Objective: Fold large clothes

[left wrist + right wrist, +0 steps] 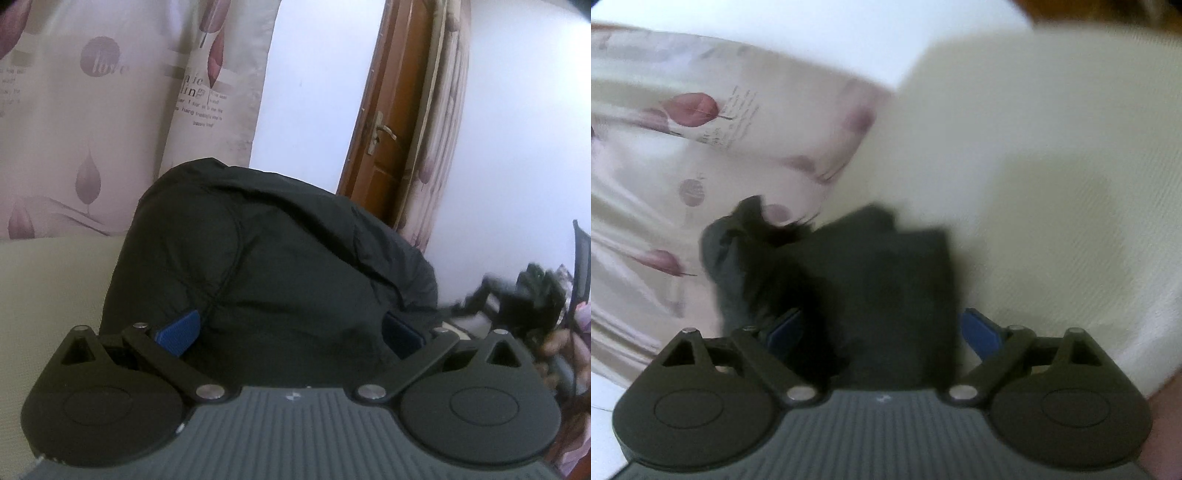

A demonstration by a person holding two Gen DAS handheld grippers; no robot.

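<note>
My left gripper (291,332) has its blue pads (181,332) wide apart, and the black coat (277,258) fills the gap between them. The coat is a big puffy heap right in front of me, lying on a pale bed (48,277). I cannot tell if the pads press on it.

My right gripper (882,332) is also spread wide. A dark fold of the coat (886,288) sits between its pads (979,328), and the right one stands clear of the cloth. This picture is blurry.

Only the left view shows the brown door (384,122) and, at far right, a blurry dark thing over a hand (561,343). Both views show the leaf curtain (92,129). Only the right view shows fur trim (764,229) on the coat and lots of bare bed (1052,166).
</note>
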